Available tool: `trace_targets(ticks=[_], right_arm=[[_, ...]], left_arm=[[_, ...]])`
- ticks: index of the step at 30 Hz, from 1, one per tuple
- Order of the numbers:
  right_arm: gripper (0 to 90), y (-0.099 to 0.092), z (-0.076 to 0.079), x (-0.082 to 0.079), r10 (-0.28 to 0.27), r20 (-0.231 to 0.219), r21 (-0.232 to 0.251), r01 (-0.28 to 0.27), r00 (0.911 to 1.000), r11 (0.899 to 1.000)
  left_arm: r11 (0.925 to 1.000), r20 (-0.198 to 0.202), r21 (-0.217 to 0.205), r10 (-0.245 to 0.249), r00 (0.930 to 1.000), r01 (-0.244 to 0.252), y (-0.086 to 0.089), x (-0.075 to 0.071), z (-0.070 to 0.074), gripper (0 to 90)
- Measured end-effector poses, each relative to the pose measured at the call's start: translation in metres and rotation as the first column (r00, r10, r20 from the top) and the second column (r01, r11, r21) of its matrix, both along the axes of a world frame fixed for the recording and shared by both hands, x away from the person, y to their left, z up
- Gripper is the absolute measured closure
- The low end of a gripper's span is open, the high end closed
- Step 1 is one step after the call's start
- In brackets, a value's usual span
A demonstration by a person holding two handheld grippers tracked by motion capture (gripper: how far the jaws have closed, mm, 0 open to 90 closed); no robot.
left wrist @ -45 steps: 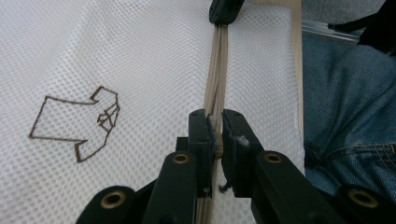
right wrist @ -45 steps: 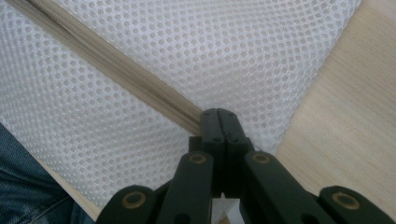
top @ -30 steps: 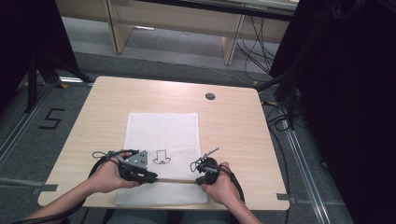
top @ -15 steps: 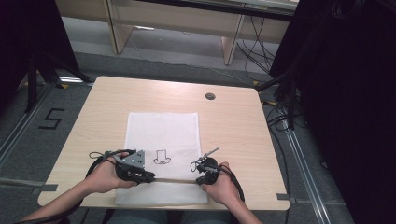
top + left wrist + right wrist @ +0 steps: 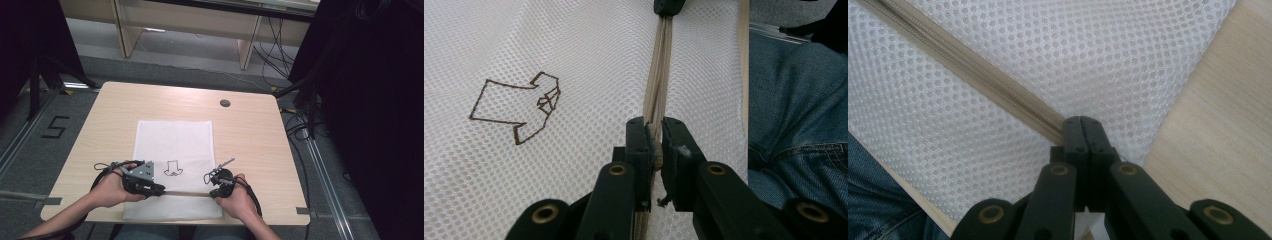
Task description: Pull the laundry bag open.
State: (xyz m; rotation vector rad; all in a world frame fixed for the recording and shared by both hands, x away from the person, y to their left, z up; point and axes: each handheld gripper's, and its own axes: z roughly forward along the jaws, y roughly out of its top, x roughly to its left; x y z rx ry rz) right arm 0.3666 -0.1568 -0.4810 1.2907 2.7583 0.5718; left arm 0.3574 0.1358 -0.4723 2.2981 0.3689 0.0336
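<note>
One white mesh bag (image 5: pixel 172 150) lies flat on one wooden table (image 5: pixel 250 135), its near edge close to the table's front edge, with one beige zipper (image 5: pixel 185 193) running across its near end and one small brown drawing (image 5: pixel 173 168) printed above that. Two grippers work the zipper: the left gripper (image 5: pixel 655 145) has its jaws narrowed onto the zipper pull (image 5: pixel 656 150), and the right gripper (image 5: pixel 1082 131) is clamped fully onto the zipper's end at the bag's right edge (image 5: pixel 1128 150). One round grommet (image 5: pixel 225 103) sits far back on the table. Bare wood lies open left, right and beyond the bag; the person's knees are just under the front edge
</note>
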Motion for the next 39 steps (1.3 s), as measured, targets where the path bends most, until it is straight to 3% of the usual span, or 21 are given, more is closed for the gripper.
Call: trace_targets(ticks=[6,19,20,21,23,30,32,39], right_arm=[[90.0,0.0,0.0,0.0,0.002,0.001,0.002,-0.002,1.0,1.0],[90.0,0.0,-0.001,0.0,-0.01,0.002,0.012,0.01,0.9999,1.0],[90.0,0.0,-0.001,0.0,-0.009,0.003,0.012,0.009,1.0,1.0],[90.0,0.0,-0.001,0.0,-0.011,0.001,0.011,0.011,0.9999,1.0],[90.0,0.0,0.0,0.0,-0.004,-0.004,0.005,0.004,1.0,1.0],[90.0,0.0,0.0,0.0,-0.008,-0.002,0.003,0.008,1.0,1.0],[90.0,0.0,0.0,0.0,-0.01,-0.002,0.002,0.01,1.0,1.0],[90.0,0.0,0.0,0.0,0.001,0.001,0.002,-0.001,1.0,1.0]], left_arm=[[0.9999,0.006,0.017,0.0,1.0,0.0,0.001,0.0,0.0,82.0],[1.0,0.004,0.009,0.004,1.0,-0.004,0.004,0.0,0.001,82.1],[0.9999,-0.01,-0.005,0.01,0.9999,-0.01,0.005,0.0,0.0,82.1],[0.9999,0.0,0.01,0.005,1.0,-0.005,0.007,0.0,0.0,82.0],[0.9999,-0.006,-0.006,0.013,0.9999,-0.013,0.007,-0.001,0.0,82.0],[0.9999,0.007,0.015,0.005,1.0,-0.005,0.008,-0.001,0.001,82.0],[0.9999,-0.007,-0.01,0.013,0.9999,-0.013,0.011,-0.001,0.001,82.0],[0.9999,-0.005,-0.006,0.011,0.9999,-0.011,0.011,-0.001,0.001,82.0]])
